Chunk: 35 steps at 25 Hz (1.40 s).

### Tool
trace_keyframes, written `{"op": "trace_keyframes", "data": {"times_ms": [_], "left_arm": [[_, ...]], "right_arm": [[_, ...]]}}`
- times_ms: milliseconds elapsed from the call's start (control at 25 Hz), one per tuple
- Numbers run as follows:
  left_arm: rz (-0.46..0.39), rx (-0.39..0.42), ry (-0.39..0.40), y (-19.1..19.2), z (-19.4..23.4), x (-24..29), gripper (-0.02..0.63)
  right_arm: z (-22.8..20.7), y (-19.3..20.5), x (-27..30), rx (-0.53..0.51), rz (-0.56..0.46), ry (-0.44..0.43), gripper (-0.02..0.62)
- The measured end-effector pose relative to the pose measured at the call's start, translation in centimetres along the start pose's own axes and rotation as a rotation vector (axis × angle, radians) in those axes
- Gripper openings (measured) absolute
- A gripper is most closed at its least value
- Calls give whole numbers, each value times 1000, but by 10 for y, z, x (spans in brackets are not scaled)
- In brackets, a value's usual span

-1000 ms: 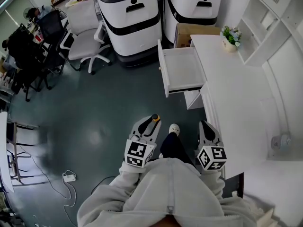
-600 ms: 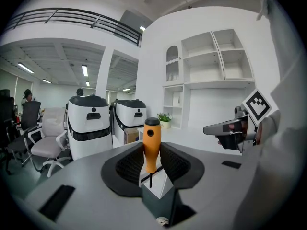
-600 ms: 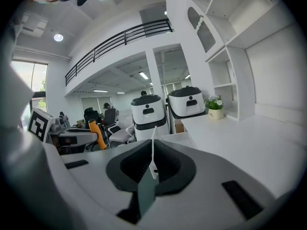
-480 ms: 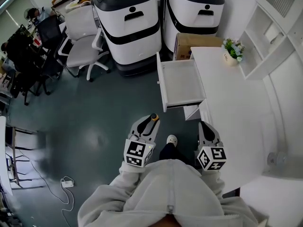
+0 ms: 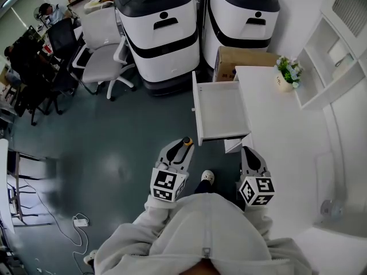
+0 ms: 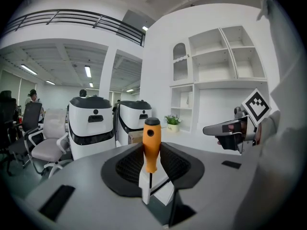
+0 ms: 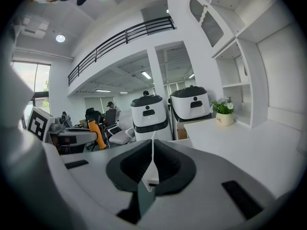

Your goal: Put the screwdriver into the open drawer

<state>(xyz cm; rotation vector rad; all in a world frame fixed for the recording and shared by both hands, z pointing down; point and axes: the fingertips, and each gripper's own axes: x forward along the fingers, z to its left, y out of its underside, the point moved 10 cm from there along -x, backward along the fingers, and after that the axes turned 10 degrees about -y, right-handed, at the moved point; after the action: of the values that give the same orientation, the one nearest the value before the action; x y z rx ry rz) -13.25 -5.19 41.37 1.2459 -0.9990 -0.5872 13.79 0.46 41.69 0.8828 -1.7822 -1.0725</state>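
Note:
An orange-handled screwdriver (image 5: 186,142) stands upright between the jaws of my left gripper (image 5: 182,149), which is shut on its handle (image 6: 151,145) with the dark shaft pointing down. In the left gripper view, that gripper (image 6: 152,169) faces two white machines and a white desk. My right gripper (image 5: 248,155) is level with it on the right, shut with nothing in it (image 7: 152,163). The open white drawer (image 5: 221,112) juts from the desk just ahead of both grippers, and what I see of its inside is bare. The right gripper view shows the screwdriver (image 7: 97,134) at the left.
The white desk (image 5: 287,136) runs along the right with a potted plant (image 5: 287,73) at its far end. Two large white machines (image 5: 163,27) and a cardboard box (image 5: 246,57) stand behind the drawer. Office chairs (image 5: 103,39) are at the far left, and a cable lies on the floor (image 5: 80,222).
The drawer and desk have slid closer to both grippers in the head view as the person stepped forward. The grip on the screwdriver is unchanged.

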Motion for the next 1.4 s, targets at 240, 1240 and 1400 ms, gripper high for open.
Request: {"op": "trace_keyframes", "data": {"times_ms": [240, 1240, 1400], "left_arm": [[4, -6, -13, -3, 4, 21, 117], [-12, 32, -29, -12, -1, 91, 117], [-2, 22, -31, -13, -3, 85, 117]], "right_arm": [[-14, -7, 19, -4, 11, -17, 37], [-70, -17, 76, 8, 15, -75, 37], [-65, -14, 74, 7, 25, -90, 37]]}}
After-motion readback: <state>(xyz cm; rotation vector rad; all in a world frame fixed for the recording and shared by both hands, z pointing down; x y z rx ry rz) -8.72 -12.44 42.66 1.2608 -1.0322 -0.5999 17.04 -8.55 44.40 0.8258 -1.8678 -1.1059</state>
